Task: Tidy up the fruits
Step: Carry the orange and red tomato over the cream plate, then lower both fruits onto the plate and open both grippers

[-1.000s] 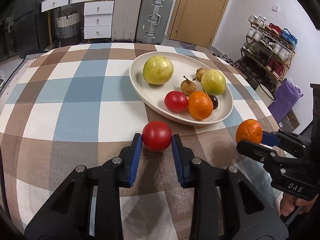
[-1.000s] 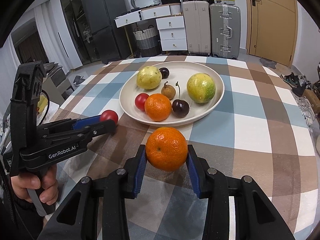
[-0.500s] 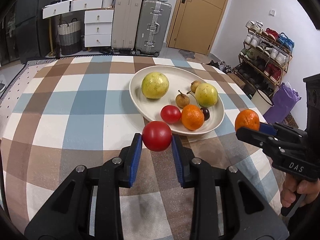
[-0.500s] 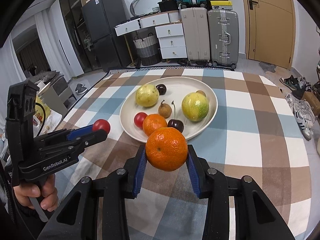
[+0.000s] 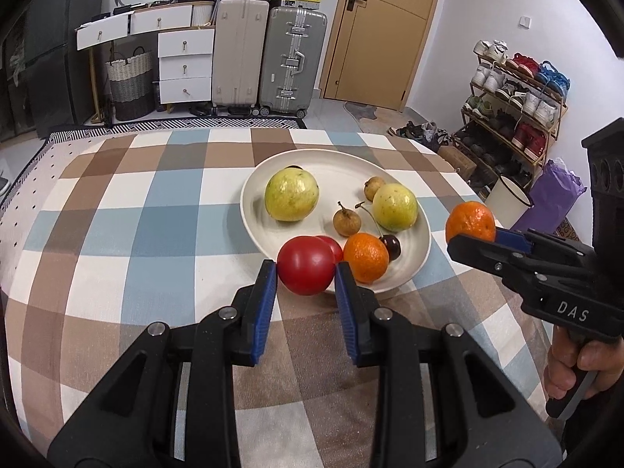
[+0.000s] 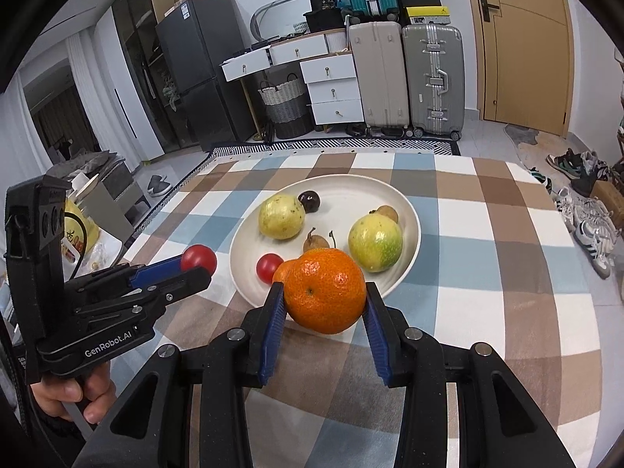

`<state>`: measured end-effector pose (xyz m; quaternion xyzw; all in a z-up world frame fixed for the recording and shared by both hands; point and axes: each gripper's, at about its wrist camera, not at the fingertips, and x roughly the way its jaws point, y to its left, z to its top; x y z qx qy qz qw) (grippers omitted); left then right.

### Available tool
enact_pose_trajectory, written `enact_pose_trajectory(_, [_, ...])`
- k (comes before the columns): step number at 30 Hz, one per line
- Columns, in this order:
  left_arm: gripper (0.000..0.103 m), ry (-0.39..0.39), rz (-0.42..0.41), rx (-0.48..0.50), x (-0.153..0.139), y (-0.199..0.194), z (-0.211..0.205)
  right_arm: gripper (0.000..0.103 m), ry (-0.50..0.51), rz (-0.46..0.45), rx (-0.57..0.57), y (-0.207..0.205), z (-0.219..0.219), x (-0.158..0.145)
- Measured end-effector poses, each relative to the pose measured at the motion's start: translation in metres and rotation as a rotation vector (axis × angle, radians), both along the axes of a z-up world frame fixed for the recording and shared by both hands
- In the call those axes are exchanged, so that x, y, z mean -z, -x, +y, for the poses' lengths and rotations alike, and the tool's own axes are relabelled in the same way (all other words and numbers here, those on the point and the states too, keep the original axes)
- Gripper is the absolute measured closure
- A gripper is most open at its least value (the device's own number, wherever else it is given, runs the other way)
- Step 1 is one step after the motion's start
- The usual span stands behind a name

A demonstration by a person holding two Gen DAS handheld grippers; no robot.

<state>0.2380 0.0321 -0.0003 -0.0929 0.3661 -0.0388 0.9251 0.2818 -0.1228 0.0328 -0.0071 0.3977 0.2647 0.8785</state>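
Note:
My left gripper (image 5: pixel 306 273) is shut on a red tomato (image 5: pixel 306 270) and holds it in the air at the near rim of the white plate (image 5: pixel 249 210). My right gripper (image 6: pixel 323 302) is shut on an orange mandarin (image 6: pixel 324 296), also raised near the plate's (image 6: pixel 409 210) front edge. The plate holds two yellow-green guavas (image 5: pixel 290 194), a second tomato (image 6: pixel 270 267), another mandarin (image 5: pixel 366 257), dark cherries (image 5: pixel 391 247) and small brown fruits (image 5: pixel 346 223). Each gripper shows in the other's view: the right (image 5: pixel 472 230), the left (image 6: pixel 197 263).
The plate rests on a table with a blue, brown and white checked cloth (image 5: pixel 128 210). Beyond the table's far edge stand suitcases (image 5: pixel 292 58), white drawers (image 5: pixel 185 66) and a door. A shoe rack (image 5: pixel 514 93) stands at the right, a fridge (image 6: pixel 195 78) at the left.
Both grippers have risen from the table with their fruits. The plate now looks smaller and farther below, and more of the room shows.

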Motion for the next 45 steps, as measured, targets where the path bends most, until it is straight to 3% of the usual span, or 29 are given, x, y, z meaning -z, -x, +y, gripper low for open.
enact_pose_trajectory(13, [0.075,0.005,-0.010,-0.003,-0.008,-0.022,0.004,0.064,-0.002,0.022,0.001,-0.037,-0.001,-0.005])
enact_pose_trajectory(27, [0.075,-0.009,0.022,0.022,0.008,-0.055,-0.004,0.064,0.006,0.064,-0.027,-0.048,0.018,0.019])
enact_pose_trajectory(36, [0.075,-0.009,0.046,0.030,0.020,-0.070,-0.005,0.064,0.019,0.107,0.018,-0.066,0.012,0.033])
enact_pose_trajectory(45, [0.075,-0.007,0.058,0.031,0.026,-0.082,-0.004,0.063,0.017,0.081,0.036,-0.084,0.013,0.031])
